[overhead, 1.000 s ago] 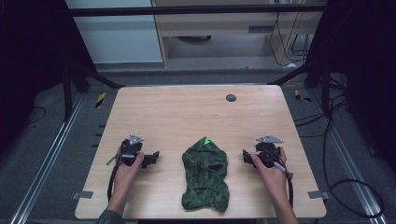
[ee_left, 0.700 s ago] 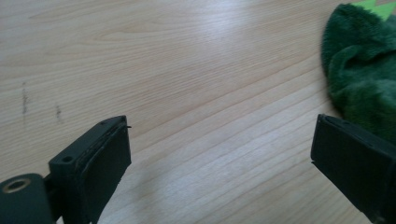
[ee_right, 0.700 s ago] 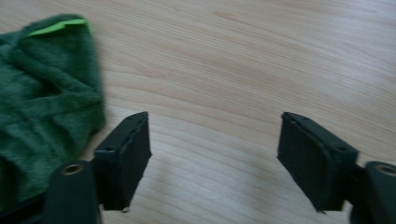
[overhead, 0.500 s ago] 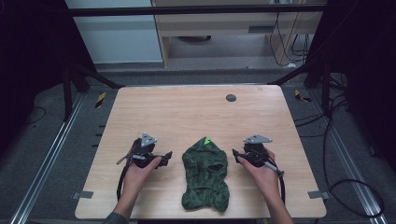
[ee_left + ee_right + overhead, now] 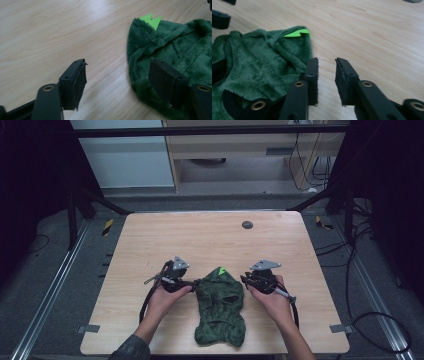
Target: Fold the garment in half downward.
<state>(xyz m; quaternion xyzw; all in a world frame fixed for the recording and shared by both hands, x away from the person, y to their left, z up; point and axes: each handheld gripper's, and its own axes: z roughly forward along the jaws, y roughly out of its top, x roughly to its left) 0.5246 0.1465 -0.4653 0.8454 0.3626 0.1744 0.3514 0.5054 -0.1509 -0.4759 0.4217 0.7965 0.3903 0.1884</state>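
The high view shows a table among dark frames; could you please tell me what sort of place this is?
Probably a lab recording station, not a home: a bare pale wooden table stands inside a black metal frame, with loose black cables on the grey carpet floor.

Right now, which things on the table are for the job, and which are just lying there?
For the job:
green fuzzy garment
left gripper, jaws closing around its edge
right gripper, jaws closing beside its edge

Just lying there:
small dark round disc
grey tape tabs

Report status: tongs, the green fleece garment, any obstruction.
Left tongs open, closing, straddling green fleece garment edge. Right tongs closing, narrow gap empty, beside it. Nothing obstructing.
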